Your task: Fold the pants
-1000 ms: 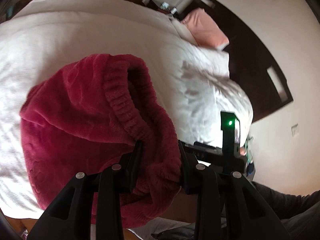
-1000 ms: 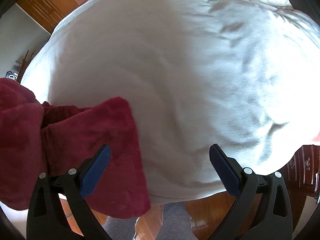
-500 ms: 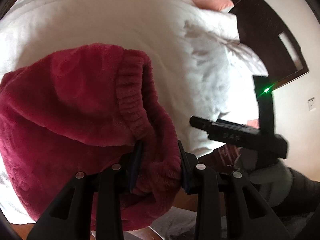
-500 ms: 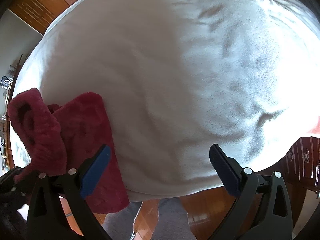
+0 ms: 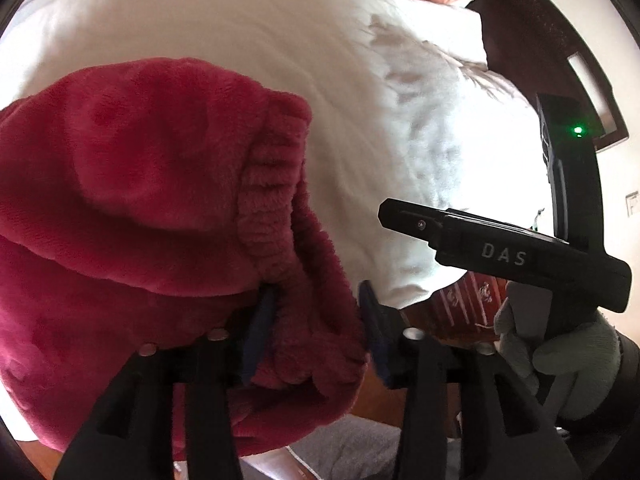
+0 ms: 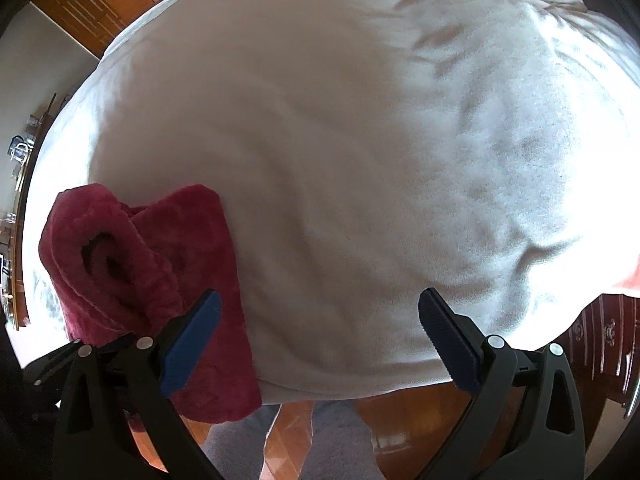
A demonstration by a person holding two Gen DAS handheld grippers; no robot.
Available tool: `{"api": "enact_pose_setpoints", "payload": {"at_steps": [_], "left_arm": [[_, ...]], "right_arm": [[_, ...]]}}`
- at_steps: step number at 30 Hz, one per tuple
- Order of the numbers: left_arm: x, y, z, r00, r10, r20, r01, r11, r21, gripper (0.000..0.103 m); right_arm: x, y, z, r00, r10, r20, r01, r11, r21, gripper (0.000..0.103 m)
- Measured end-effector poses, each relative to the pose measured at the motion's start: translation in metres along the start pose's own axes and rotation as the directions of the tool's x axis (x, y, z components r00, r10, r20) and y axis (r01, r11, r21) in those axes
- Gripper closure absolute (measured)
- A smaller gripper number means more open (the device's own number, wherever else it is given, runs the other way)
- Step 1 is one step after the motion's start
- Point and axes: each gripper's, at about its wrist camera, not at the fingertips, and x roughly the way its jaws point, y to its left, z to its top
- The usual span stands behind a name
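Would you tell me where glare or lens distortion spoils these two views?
Left wrist view: the white duvet blows out at the right edge, and the fisheye bulges the red fleece pants. Right wrist view: the duvet overexposes at far right, and dark vignetting fills the corners.

Fluffy crimson pants, folded thick, at white bed's near edge

In the left wrist view the red pants now fill more of the left half of the frame than one second ago, and the white bed cover reaches higher toward the top. The left gripper is opening: a gap now shows beside the waistband fold, which is still between the jaws. The right gripper, seen at the right edge, has grown larger. In the right wrist view the pants have shrunk toward the lower left into a rolled bundle.
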Motion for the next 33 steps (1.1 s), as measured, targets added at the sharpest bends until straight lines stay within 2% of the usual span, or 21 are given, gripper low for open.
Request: {"api": "enact_pose_setpoints", "payload": {"at_steps": [1, 3, 5, 10, 13, 15, 18, 20, 21, 22, 24, 26, 28, 33], "left_arm": [[0.001, 0.000, 0.000, 1.000, -0.007, 0.005, 0.007, 1.000, -0.004, 0.044], [0.000, -0.002, -0.001, 1.000, -0.018, 0.017, 0.018, 1.000, -0.005, 0.037], [-0.003, -0.004, -0.002, 1.000, -0.020, 0.022, 0.020, 1.000, 0.002, 0.035], [-0.031, 0.002, -0.007, 0.997, -0.056, 0.054, 0.057, 0.998, -0.017, 0.035], [-0.058, 0.011, -0.016, 0.993, -0.064, 0.094, 0.067, 0.997, -0.035, 0.034], [-0.073, 0.020, -0.023, 0.992, -0.053, 0.118, 0.060, 0.997, -0.056, 0.033], [-0.086, 0.043, -0.035, 0.991, 0.000, 0.137, 0.017, 0.993, -0.118, 0.032], [-0.083, 0.055, -0.039, 0.991, 0.029, 0.128, -0.009, 0.987, -0.158, 0.032], [-0.079, 0.062, -0.042, 0.991, 0.048, 0.122, -0.025, 0.984, -0.178, 0.032], [-0.076, 0.066, -0.044, 0.991, 0.060, 0.117, -0.037, 0.981, -0.188, 0.032], [-0.065, 0.075, -0.048, 0.991, 0.090, 0.095, -0.068, 0.975, -0.209, 0.032], [-0.057, 0.079, -0.051, 0.992, 0.099, 0.077, -0.080, 0.973, -0.217, 0.032], [-0.048, 0.079, -0.053, 0.993, 0.101, 0.059, -0.086, 0.974, -0.211, 0.032], [-0.033, 0.067, -0.057, 0.995, 0.097, 0.025, -0.091, 0.982, -0.165, 0.032]], "right_arm": [[-0.002, 0.000, 0.002, 1.000, 0.009, 0.002, -0.009, 1.000, -0.004, 0.003], [-0.004, 0.003, 0.003, 0.999, 0.033, 0.009, -0.033, 0.999, -0.010, 0.003], [-0.007, 0.007, 0.007, 0.998, 0.067, 0.021, -0.066, 0.998, -0.019, 0.003], [-0.018, 0.026, 0.018, 0.982, 0.184, 0.040, -0.181, 0.982, -0.054, 0.003], [-0.029, 0.042, 0.023, 0.959, 0.280, 0.044, -0.276, 0.958, -0.080, 0.003], [-0.035, 0.060, 0.025, 0.942, 0.333, 0.040, -0.327, 0.938, -0.113, 0.003], [-0.035, 0.089, 0.024, 0.929, 0.369, 0.024, -0.360, 0.917, -0.172, 0.006], [-0.028, 0.102, 0.024, 0.929, 0.371, 0.001, -0.363, 0.911, -0.195, 0.020], [-0.020, 0.112, 0.023, 0.933, 0.360, -0.020, -0.356, 0.911, -0.208, 0.025], [-0.016, 0.117, 0.022, 0.936, 0.351, -0.035, -0.350, 0.911, -0.216, 0.036], [-0.005, 0.124, 0.021, 0.947, 0.317, -0.050, -0.319, 0.918, -0.233, 0.048], [0.002, 0.123, 0.022, 0.965, 0.259, -0.042, -0.261, 0.935, -0.241, 0.069], [0.003, 0.113, 0.026, 0.970, 0.241, -0.032, -0.242, 0.946, -0.215, 0.080], [0.019, 0.092, 0.025, 0.992, 0.127, -0.009, -0.126, 0.969, -0.212, 0.081]]}}
